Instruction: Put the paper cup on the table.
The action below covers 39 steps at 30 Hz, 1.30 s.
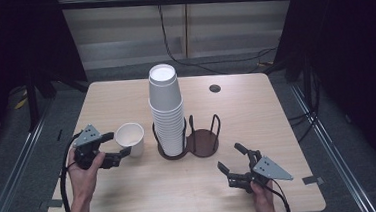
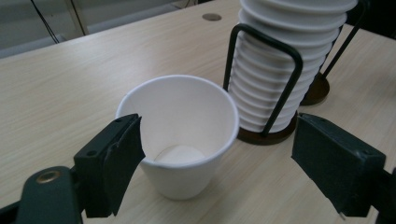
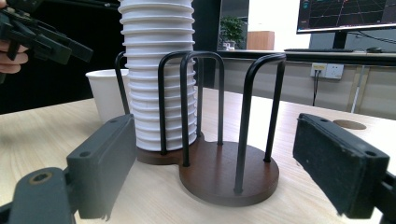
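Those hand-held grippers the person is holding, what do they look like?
Each hand-held gripper, left and right, is black, with two blocky flat jaws, a grey three-cornered plate with small holes on top, and a black cable trailing back. The forearms are bare, no sleeves.

Cup stack [image 1: 166, 109] — central obstacle, seemingly.

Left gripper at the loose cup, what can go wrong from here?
1. The left gripper is open, with one jaw right at the rim of the empty paper cup. An off-centre close could tip the cup or push it away.
2. A hard close could crush its thin wall.
3. The cup stack rises well above the holder and stands close beside the cup, so a sideways bump could topple it.
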Tool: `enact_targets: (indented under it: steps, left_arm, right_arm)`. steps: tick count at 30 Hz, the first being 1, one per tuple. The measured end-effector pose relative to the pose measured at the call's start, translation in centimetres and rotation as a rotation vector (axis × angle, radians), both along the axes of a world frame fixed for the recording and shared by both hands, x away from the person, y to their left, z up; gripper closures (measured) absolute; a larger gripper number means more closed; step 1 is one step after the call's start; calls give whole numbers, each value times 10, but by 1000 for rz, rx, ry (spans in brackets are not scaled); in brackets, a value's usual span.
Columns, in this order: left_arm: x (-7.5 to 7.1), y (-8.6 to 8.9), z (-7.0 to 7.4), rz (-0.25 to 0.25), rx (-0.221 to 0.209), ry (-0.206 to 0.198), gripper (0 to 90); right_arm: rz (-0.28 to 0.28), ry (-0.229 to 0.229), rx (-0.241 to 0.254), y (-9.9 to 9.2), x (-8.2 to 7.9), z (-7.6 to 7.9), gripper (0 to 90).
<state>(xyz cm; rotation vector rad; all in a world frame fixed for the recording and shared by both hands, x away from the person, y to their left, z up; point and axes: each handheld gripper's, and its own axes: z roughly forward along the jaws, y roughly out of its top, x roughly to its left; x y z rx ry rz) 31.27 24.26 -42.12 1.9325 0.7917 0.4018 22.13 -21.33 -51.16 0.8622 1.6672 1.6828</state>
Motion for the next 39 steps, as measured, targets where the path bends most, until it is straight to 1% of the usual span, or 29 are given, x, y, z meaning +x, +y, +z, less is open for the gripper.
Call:
enact_targets:
  steps: [2, 3, 4, 5, 6, 7, 9, 11, 12, 13, 14, 16, 17, 19, 20, 21, 23, 26, 27, 28, 29, 30, 31, 32, 33, 34, 36, 38, 39]
  left_arm:
    - [-6, -3, 0, -3, -19, -19, 165]
    - [-9, -5, 0, -4, -34, -36, 167]
    - [-12, -8, -1, -1, -52, -41, 167]
    - [-14, -10, -2, 0, -60, -50, 168]
    - [-16, -11, -2, 1, -52, -67, 168]
    - [-18, -13, -3, -2, -61, -66, 168]
    - [-24, -20, -7, -14, -80, -90, 167]
    - [-29, -25, -9, -15, -90, -98, 167]
    - [-31, -28, -11, -21, -106, -104, 167]
    - [-33, -30, -13, -34, -123, -97, 167]
    - [-34, -32, -14, -40, -129, -106, 166]
    - [-39, -37, -18, -26, -161, -121, 165]
    - [-42, -39, -20, -29, -163, -118, 165]
    - [-48, -44, -25, -20, -168, -135, 163]
    - [-50, -45, -26, -25, -180, -138, 158]
    - [-52, -47, -30, -31, -209, -130, 159]
    - [-55, -53, -37, -34, -227, -126, 158]
    - [-58, -62, -45, -56, -221, -139, 158]
    - [-59, -66, -49, -53, -223, -133, 158]
    - [-59, -68, -51, -65, -219, -136, 158]
    - [-60, -72, -54, -65, -224, -134, 158]
    - [-62, -75, -58, -58, -230, -153, 158]
    - [-63, -76, -60, -65, -236, -158, 158]
    - [-64, -78, -62, -63, -247, -156, 158]
    - [-64, -79, -65, -44, -249, -161, 159]
    - [-64, -81, -67, -42, -261, -151, 158]
    - [-63, -86, -69, -71, -285, -131, 158]
    - [-64, -90, -70, -71, -246, -173, 158]
    - [-65, -93, -73, -59, -258, -190, 158]
  right_arm:
    - [0, 0, 0, 0, 0, 0, 130]
    - [0, 0, 0, 0, 0, 0, 130]
    - [0, 0, 0, 0, 0, 0, 130]
    - [-1, 1, -1, 0, 0, 0, 130]
    - [0, 0, 0, 0, 0, 0, 130]
    - [-1, -1, -1, 0, 0, 0, 130]
    - [0, -2, 0, 0, 0, 0, 129]
    - [0, -2, 0, 0, 0, 0, 129]
    - [-1, -1, -1, 0, 0, 0, 129]
    - [-1, -1, -1, 0, 0, 0, 129]
    - [0, -2, -1, 0, 0, 0, 129]
    - [0, -2, -1, 0, 0, 0, 129]
    - [0, -3, -1, 0, 0, 0, 129]
    - [0, -5, -1, 0, 0, 0, 129]
    - [0, -5, -1, 0, 0, 0, 129]
    - [0, -5, -1, 0, 0, 0, 129]
    - [0, -5, -1, 0, 0, 0, 129]
    - [0, -5, -1, 0, 0, 0, 129]
    - [0, -5, -1, 0, 0, 0, 129]
    - [0, -5, -1, 0, 0, 0, 128]
    - [0, -5, -1, 0, 0, 0, 128]
    - [0, -5, -1, 0, 0, 0, 128]
    - [0, -5, -1, 0, 0, 0, 129]
    - [0, -5, -1, 0, 0, 0, 128]
    - [0, -5, -1, 0, 0, 0, 129]
    - [0, -5, -1, 0, 0, 0, 129]
    - [1, -7, -1, 0, 0, 0, 128]
    - [0, -6, -1, 0, 0, 0, 128]
    - [0, -6, -1, 0, 0, 0, 128]
